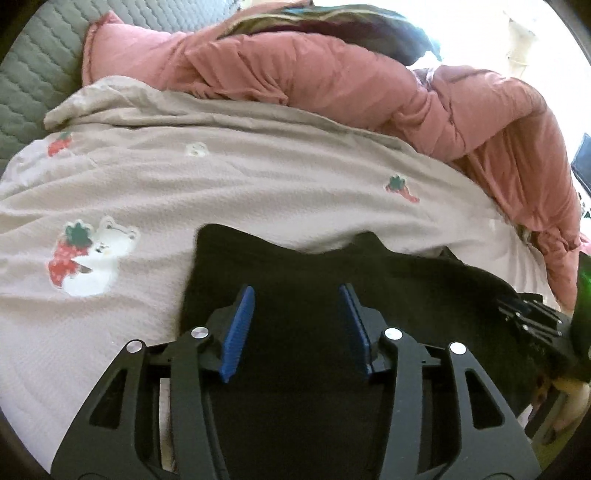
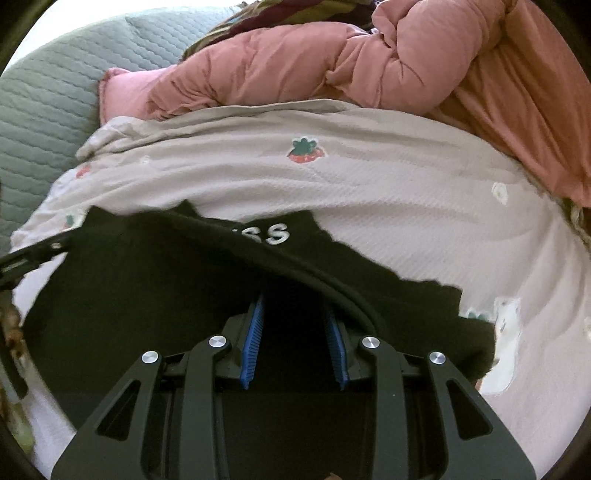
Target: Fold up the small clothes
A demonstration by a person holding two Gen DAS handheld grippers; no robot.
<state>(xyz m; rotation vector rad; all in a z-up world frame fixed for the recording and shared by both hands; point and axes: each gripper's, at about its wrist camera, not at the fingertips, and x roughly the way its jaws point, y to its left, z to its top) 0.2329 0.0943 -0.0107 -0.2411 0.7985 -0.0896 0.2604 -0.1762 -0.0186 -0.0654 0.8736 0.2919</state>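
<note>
A small black garment [image 1: 295,266] lies on a pale blanket printed with strawberries and bears [image 1: 221,177]. In the right wrist view the garment [image 2: 129,295] shows white letters "SS" [image 2: 275,234] and a raised fold crossing over the fingertips. My left gripper [image 1: 297,291] hovers just above the black cloth with its blue pads [image 1: 240,325] wide apart and nothing between them. My right gripper [image 2: 293,306] has its blue pads [image 2: 253,343] apart, their tips hidden under the black fold. The right gripper's body [image 1: 532,317] shows at the right edge of the left wrist view.
A pink quilted duvet [image 1: 332,81] is bunched along the far side of the blanket. A grey-green quilted bedspread [image 1: 33,74] lies at the far left. Dark striped fabric [image 2: 258,14] sits behind the duvet. The left gripper's body [image 2: 22,258] shows at the left edge.
</note>
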